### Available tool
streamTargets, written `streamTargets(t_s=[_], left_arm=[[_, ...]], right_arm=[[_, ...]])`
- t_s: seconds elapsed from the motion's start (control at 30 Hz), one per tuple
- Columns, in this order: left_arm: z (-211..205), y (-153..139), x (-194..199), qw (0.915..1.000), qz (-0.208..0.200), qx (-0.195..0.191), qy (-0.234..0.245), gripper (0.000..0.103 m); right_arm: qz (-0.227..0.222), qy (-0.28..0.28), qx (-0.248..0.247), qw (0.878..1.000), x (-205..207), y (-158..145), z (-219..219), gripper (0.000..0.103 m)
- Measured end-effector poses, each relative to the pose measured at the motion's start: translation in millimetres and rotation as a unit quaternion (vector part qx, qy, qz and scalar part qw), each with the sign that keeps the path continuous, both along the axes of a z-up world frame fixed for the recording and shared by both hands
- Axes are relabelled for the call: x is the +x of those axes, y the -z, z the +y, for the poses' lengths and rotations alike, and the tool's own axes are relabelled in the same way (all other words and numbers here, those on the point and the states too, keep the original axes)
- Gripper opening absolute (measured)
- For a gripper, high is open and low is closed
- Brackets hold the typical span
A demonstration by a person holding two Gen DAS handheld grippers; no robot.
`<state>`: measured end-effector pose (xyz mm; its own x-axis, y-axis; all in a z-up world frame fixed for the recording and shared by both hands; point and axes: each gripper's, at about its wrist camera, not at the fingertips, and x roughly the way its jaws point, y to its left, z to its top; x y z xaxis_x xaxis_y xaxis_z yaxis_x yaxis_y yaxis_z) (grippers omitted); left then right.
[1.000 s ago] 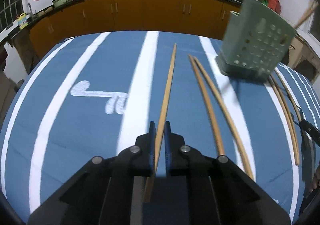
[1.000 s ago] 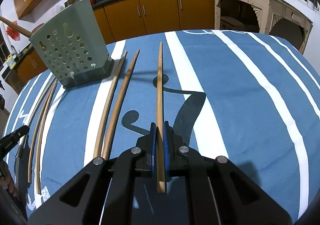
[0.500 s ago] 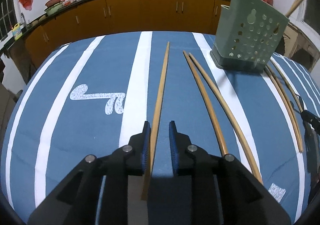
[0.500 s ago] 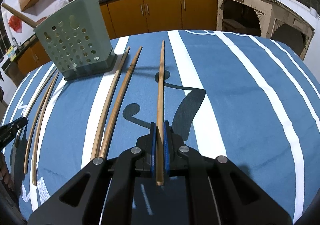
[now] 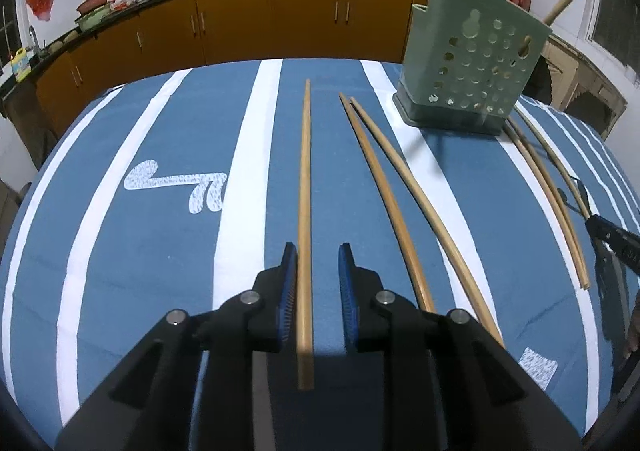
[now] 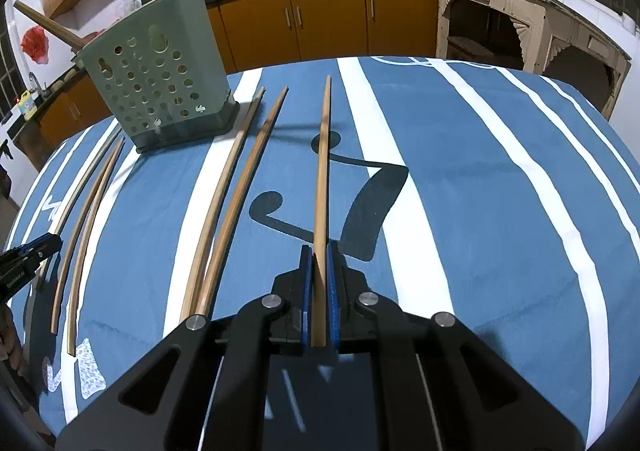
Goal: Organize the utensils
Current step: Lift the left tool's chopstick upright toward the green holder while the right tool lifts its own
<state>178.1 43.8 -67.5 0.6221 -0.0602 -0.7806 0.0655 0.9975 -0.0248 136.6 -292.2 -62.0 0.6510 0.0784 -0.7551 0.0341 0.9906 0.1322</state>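
In the left wrist view my left gripper (image 5: pixel 318 251) is open. A wooden chopstick (image 5: pixel 305 191) lies loose between its jaws, close to the left pad with a gap on the right, and points away over the blue striped cloth (image 5: pixel 160 251). My right gripper (image 6: pixel 320 251) is shut on another chopstick (image 6: pixel 323 155), which hangs above the cloth and casts a shadow. The green perforated utensil holder (image 5: pixel 472 71) (image 6: pixel 156 83) stands at the far side with sticks upright in it.
One pair of chopsticks (image 5: pixel 384 187) (image 6: pixel 80 219) lies left of the holder, another pair (image 5: pixel 548 187) (image 6: pixel 228 211) right of it. The right gripper's tip (image 5: pixel 612 239) shows at the left view's right edge. Kitchen cabinets (image 6: pixel 328 19) line the wall behind.
The left jaws have opened off the chopstick they were clamping, and it now lies loose between them. The right gripper has kept its grip and barely moved.
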Motion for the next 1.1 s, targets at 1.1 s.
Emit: streamTargets(t_s=[1.1], left_arm=[[13.8, -79.4, -30.4, 0.9951, -0.098, -0.012, -0.007, 0.008]], right_arm=[[-0.121, 0.023, 0.017, 0.992, -27.8, -70.7, -26.7, 0.008]])
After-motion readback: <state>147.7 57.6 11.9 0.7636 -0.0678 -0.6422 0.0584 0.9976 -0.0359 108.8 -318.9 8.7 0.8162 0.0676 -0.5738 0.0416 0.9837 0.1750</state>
